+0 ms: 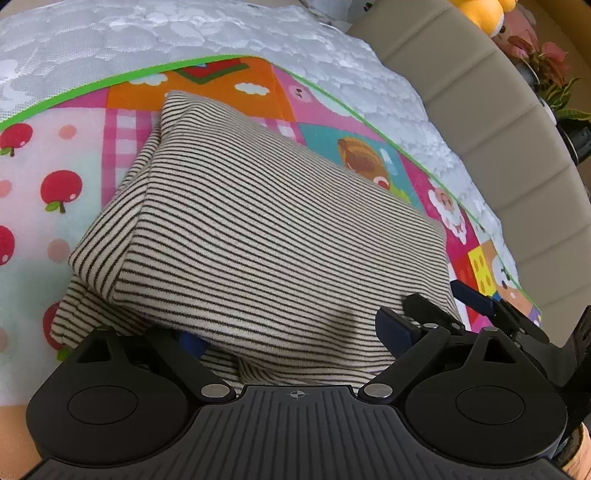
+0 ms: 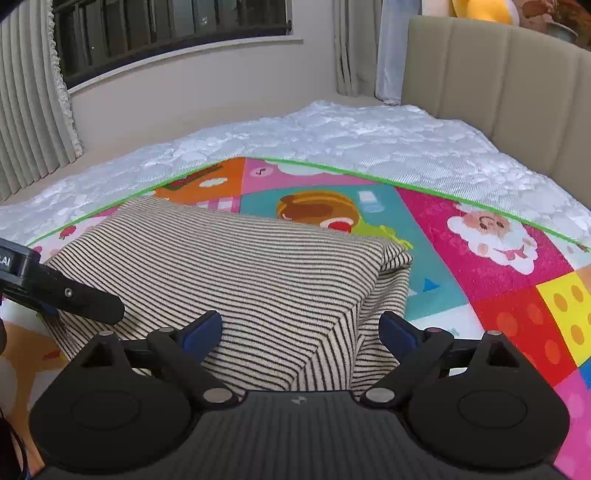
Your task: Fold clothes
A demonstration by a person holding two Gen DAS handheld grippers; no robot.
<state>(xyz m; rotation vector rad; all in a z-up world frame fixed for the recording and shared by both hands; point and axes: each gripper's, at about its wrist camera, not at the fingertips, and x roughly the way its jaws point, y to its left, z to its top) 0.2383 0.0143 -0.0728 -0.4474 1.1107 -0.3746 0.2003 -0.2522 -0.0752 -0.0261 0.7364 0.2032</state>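
A cream top with thin dark stripes (image 1: 258,229) lies folded into a thick rectangle on a colourful play mat (image 1: 55,147). My left gripper (image 1: 293,332) is open at the garment's near edge. Fabric drapes over its left finger, and the right pad rests on top of the cloth. In the right wrist view, the same striped top (image 2: 240,266) has its near corner between the wide-apart jaws of my right gripper (image 2: 303,326), which is open, its pads not pressing. One black finger (image 2: 88,301) of the left gripper lies on the cloth at the left. The right gripper (image 1: 448,301) shows at the garment's right corner.
The mat (image 2: 480,288) lies on a white textured bed cover (image 2: 332,140). A beige padded headboard (image 2: 498,92) runs along the right. A wall, window (image 2: 166,33) and curtains stand beyond the bed. Potted plants (image 1: 554,81) and a yellow plush toy (image 1: 484,11) sit behind the headboard.
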